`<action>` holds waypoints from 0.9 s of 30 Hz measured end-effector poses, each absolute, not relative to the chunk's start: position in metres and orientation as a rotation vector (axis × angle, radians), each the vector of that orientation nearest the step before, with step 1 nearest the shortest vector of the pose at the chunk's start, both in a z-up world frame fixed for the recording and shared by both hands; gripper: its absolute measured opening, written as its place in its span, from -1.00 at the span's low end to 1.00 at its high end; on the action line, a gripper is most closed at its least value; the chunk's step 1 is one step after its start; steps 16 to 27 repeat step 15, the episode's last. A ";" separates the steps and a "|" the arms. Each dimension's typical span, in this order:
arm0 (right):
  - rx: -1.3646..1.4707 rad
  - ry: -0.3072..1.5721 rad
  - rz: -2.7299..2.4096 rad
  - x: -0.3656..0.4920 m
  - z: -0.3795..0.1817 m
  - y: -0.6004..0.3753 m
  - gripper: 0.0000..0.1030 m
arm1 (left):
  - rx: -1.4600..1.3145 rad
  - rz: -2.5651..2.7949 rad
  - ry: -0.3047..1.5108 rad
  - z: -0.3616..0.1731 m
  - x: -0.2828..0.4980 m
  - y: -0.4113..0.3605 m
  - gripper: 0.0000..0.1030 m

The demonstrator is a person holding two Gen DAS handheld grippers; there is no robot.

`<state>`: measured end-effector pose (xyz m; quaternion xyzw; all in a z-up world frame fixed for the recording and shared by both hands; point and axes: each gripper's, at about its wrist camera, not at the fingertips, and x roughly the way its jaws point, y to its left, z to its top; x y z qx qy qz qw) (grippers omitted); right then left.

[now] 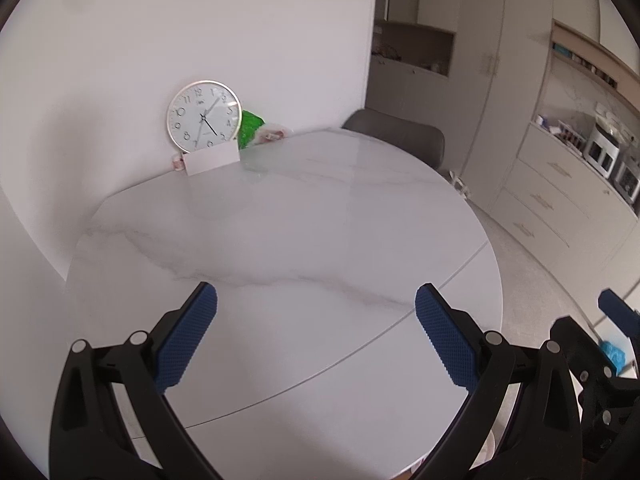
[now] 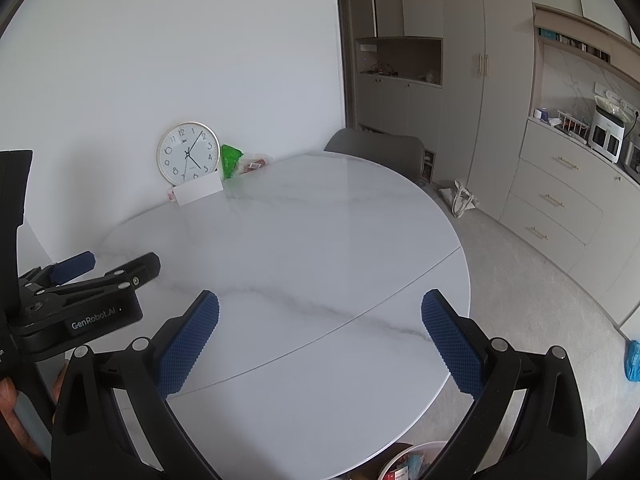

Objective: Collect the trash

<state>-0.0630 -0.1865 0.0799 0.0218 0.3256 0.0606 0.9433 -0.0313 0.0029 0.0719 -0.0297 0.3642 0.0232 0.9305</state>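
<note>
Both tongs were held above the near edge of the round marble-patterned counter (image 2: 320,240). The left tongs (image 1: 316,336) stood wide apart with nothing between the blue pads. The right tongs (image 2: 320,340) likewise stood wide and empty.

The trash lay at the far side of the counter against the wall: a green wrapper (image 2: 231,160) just beside a wall clock (image 2: 188,153) that leaned on the wall, and a clear packet with red and pink contents (image 2: 256,165) just beside the wrapper. A white card (image 2: 200,191) stood in front of the clock; whether it counts as trash could not be told. Both tongs were well apart from these items.

Handling, as judged: the green wrapper appeared to be thin crumpled film, light, soft and likely slippery; a pinch on a raised fold away from the clock would suit. The clear packet looked limp and light; its loose edge seemed the better hold. The clock stood unsecured and could tip if knocked.

A bin (image 2: 404,465) with some contents showed below the near counter edge in the right view.

Writing: "GenRobot.AI" was legible on the body of the left tongs in the right view. The clock face carried a small mark, too small to read. A label on the clear packet was unreadable.
</note>
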 end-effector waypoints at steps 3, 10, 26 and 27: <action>0.049 0.668 0.120 -0.065 0.079 -0.189 0.96 | -0.069 0.044 0.752 0.070 -0.030 0.003 0.85; 0.053 0.670 0.122 -0.065 0.080 -0.191 0.95 | -0.099 0.036 0.793 0.066 -0.022 0.007 0.85; 0.050 0.675 0.124 -0.064 0.080 -0.190 0.95 | -0.070 0.057 0.775 0.066 -0.025 0.006 0.85; 0.050 0.675 0.124 -0.064 0.080 -0.190 0.95 | -0.070 0.057 0.775 0.066 -0.025 0.006 0.85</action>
